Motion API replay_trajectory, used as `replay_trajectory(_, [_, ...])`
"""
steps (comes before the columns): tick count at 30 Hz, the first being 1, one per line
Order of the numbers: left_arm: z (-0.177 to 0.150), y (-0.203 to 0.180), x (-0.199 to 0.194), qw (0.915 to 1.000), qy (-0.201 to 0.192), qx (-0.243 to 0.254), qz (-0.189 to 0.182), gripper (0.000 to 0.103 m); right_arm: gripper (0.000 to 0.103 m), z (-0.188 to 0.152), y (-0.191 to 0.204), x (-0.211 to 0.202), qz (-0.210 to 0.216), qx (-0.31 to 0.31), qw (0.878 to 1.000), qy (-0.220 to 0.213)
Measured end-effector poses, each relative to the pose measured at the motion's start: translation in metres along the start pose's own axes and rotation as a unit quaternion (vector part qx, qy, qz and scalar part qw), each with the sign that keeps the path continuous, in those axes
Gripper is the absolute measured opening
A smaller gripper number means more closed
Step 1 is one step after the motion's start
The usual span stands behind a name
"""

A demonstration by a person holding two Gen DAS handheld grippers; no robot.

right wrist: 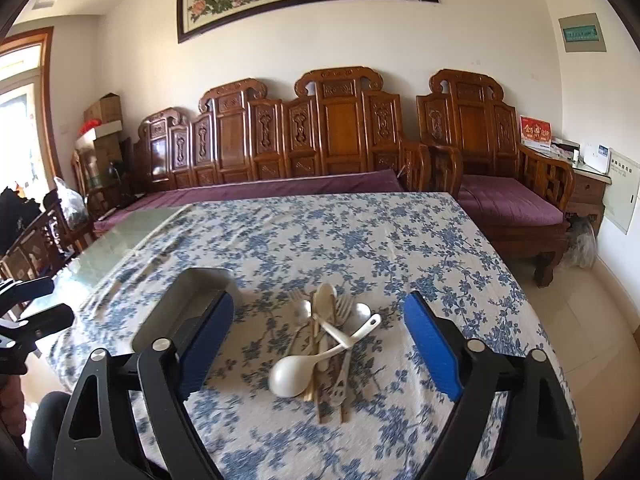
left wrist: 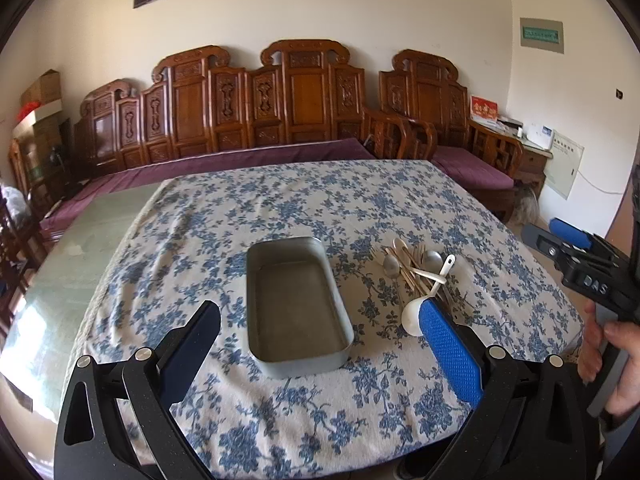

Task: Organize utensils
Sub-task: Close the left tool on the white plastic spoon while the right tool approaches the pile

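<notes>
We see the desk (left wrist: 280,208) under a blue floral cloth. On it stands a rectangular metal tray (left wrist: 298,304), nothing inside. Just right of it lies a pile of utensils (right wrist: 324,340): forks, chopsticks, metal spoons, white soup spoons. Left hand-held gripper (left wrist: 320,344) and right hand-held gripper (right wrist: 320,344) are spread, pinching nothing.

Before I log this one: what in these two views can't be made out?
- Utensil pile, both views: overlapping pieces hide the count.
- Metal tray, right wrist view: mostly behind the right gripper's finger.
- Wall plaque, both views: lettering too small.
- White spoon, left wrist view: bowl partly behind a blue pad.
</notes>
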State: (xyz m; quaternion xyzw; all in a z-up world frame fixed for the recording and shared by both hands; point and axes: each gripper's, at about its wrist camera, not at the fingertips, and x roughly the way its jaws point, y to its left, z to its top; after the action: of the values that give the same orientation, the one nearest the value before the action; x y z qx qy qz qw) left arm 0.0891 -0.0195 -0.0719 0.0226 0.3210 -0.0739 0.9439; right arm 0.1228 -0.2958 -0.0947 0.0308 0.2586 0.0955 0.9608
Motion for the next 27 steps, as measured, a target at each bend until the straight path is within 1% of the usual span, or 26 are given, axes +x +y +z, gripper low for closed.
replay_trajectory(6, [0.007,-0.004,0.029,0.9996,0.018,0.003,-0.023,0.096,0.083,0.000,-0.023,0.041,-0.012,0.005,1.000,0.026])
replay_trajectory(10, [0.008,-0.013,0.047,0.9987,0.029,0.019,-0.037,0.096,0.082,-0.005,-0.039,0.070,-0.023,0.007,0.998,0.050])
replay_trajectory(13, [0.007,-0.021,0.060,0.9979,0.038,0.028,-0.045,0.095,0.079,-0.012,-0.052,0.090,-0.024,0.013,0.997,0.069])
replay_trajectory(19, [0.005,-0.039,0.091,0.9950,0.060,0.040,-0.069,0.084,0.074,-0.037,-0.070,0.116,-0.020,0.031,0.994,0.105])
replay_trajectory(24, [0.006,-0.059,0.125,0.9897,0.088,0.048,-0.102,0.076,0.074,-0.048,-0.084,0.129,-0.020,0.044,0.991,0.123])
replay_trajectory(26, [0.005,-0.068,0.141,0.9872,0.101,0.047,-0.114,0.075,0.074,-0.050,-0.088,0.132,-0.018,0.049,0.990,0.128])
replay_trajectory(27, [0.004,-0.071,0.146,0.9860,0.105,0.048,-0.120,0.072,0.074,-0.051,-0.089,0.133,-0.018,0.049,0.990,0.129])
